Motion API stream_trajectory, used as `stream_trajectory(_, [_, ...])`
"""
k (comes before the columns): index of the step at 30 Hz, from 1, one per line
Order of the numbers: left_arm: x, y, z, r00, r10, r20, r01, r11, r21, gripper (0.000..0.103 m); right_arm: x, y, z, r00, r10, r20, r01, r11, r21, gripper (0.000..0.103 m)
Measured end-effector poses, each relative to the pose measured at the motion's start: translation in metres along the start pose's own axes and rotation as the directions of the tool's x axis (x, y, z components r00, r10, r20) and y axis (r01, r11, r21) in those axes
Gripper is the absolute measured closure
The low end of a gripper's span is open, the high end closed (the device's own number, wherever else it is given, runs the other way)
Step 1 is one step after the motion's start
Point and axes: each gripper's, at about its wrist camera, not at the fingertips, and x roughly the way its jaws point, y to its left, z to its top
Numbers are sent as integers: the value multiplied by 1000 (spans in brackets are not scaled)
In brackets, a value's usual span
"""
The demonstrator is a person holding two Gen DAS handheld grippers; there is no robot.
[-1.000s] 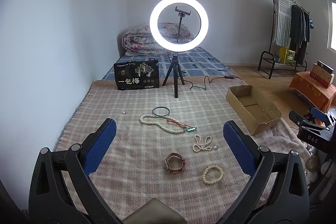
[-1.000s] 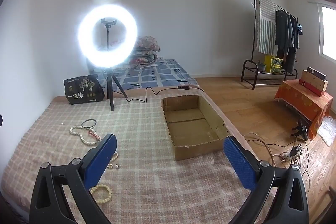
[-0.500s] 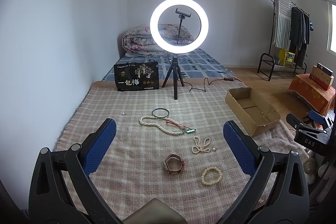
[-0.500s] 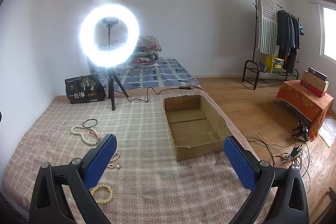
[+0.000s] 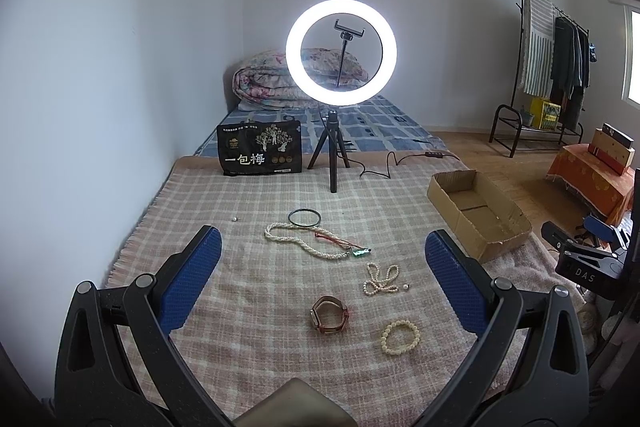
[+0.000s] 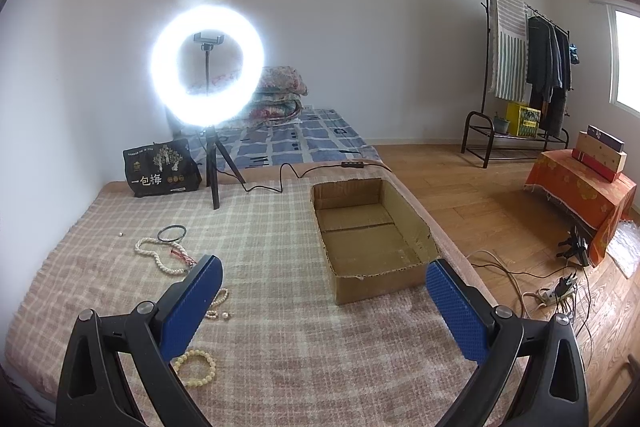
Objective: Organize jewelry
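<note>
Jewelry lies on a checked blanket (image 5: 248, 211). A brown watch (image 5: 329, 315), a cream bead bracelet (image 5: 400, 337), a small pearl strand (image 5: 380, 279), a long pearl necklace (image 5: 304, 247), a red cord with a green pendant (image 5: 352, 247) and a black ring (image 5: 305, 217) lie there. An open cardboard box (image 6: 372, 227) stands at the right edge. My left gripper (image 5: 322, 275) is open and empty above the watch. My right gripper (image 6: 320, 303) is open and empty near the box; the bracelet (image 6: 195, 367) lies by its left finger.
A lit ring light on a tripod (image 5: 340, 67) stands at the back with its cable (image 5: 400, 163). A black bag (image 5: 259, 147) stands beside it. A tiny bead (image 5: 234, 219) lies at the left. The right gripper shows in the left view (image 5: 588, 267).
Both views have shifted slightly; the scene sits a little lower and the box and the other gripper a little further left. No jewelry has moved. Both grippers stay open.
</note>
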Motion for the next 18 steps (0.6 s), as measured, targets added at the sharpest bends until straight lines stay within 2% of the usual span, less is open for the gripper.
stream_trajectory(18, [-3, -1, 6, 1000, 1, 8, -1, 1000, -4, 0, 1, -1, 0, 1000, 2, -7, -2, 1000, 5, 0])
